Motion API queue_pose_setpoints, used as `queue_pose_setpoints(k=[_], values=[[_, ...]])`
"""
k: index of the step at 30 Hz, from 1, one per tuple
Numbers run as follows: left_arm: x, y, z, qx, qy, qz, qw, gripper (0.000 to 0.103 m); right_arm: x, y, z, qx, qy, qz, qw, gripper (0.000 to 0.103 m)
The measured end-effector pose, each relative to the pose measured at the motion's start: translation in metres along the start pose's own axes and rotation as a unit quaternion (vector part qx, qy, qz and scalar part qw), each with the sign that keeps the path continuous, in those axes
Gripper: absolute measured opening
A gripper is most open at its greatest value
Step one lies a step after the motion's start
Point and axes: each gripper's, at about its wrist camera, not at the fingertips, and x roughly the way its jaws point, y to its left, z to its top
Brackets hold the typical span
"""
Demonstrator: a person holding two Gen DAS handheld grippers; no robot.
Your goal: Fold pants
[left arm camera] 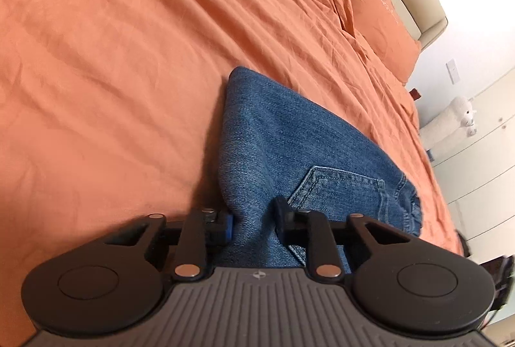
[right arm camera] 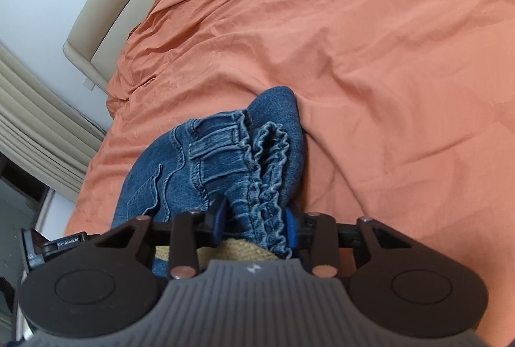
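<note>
Both tools are clenched on the jeans (left arm camera: 289, 134): left tool (left arm camera: 252, 220) beside the back pocket, right tool (right arm camera: 254, 218) on the elastic waistband. The jeans hang bunched over the bed (left arm camera: 112, 57), near its pillow (left arm camera: 379, 18) end. Judgement: folding barely begun; spreading flat and all folds remain.

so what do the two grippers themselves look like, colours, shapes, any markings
Both look alike: the left gripper and right gripper have a grey ribbed body with a small round emblem, flanked by two black rounded lobes with circular insets. Black linkage arms carry silvery and copper-toned pins, and the fingers have blue pads. The right wrist view also shows a black part with white lettering at its left edge. No cables or sleeves are visible.
</note>
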Motion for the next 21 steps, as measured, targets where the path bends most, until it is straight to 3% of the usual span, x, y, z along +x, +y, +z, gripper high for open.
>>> queue_pose_setpoints(k=[9,21], values=[[-0.012,-0.028,-0.007,0.044,-0.037,0.040,0.9975,0.012,-0.017,0.021,-0.004,-0.035,-0.026,-0.012,0.999,0.023],[-0.047,-0.063,-0.007,0.075,-0.076,0.016,0.9941,0.010,-0.057,0.043,-0.013,-0.054,-0.057,0.018,0.997,0.018]])
